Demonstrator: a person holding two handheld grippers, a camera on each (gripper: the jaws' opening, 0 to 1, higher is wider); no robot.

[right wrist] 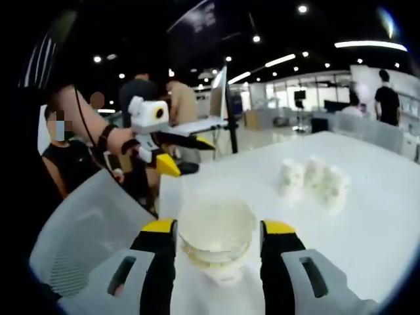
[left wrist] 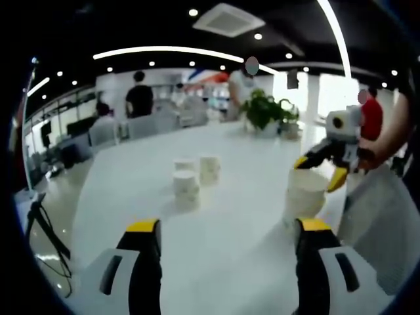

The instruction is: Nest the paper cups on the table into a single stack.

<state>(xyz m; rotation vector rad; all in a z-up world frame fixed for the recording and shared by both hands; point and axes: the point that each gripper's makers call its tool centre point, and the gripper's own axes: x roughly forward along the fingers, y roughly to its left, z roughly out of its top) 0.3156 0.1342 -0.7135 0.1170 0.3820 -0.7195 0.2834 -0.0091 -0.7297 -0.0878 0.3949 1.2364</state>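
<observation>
On the white table [left wrist: 230, 216], the right gripper [right wrist: 216, 230] hugged a stack of paper cups [right wrist: 217, 235] — the left gripper [left wrist: 228, 228] was wide open, holding nothing — three loose cups [left wrist: 195, 176] sat farther off.

An open-plan office or showroom is shown: a long white table [left wrist: 230, 197], recessed ceiling spotlights [left wrist: 193, 12] and curved light strips [left wrist: 164, 51] on a dark ceiling, a ceiling air-conditioning unit [left wrist: 228, 18], a potted plant [left wrist: 266, 113], and people standing [left wrist: 139, 97] near desks.
</observation>
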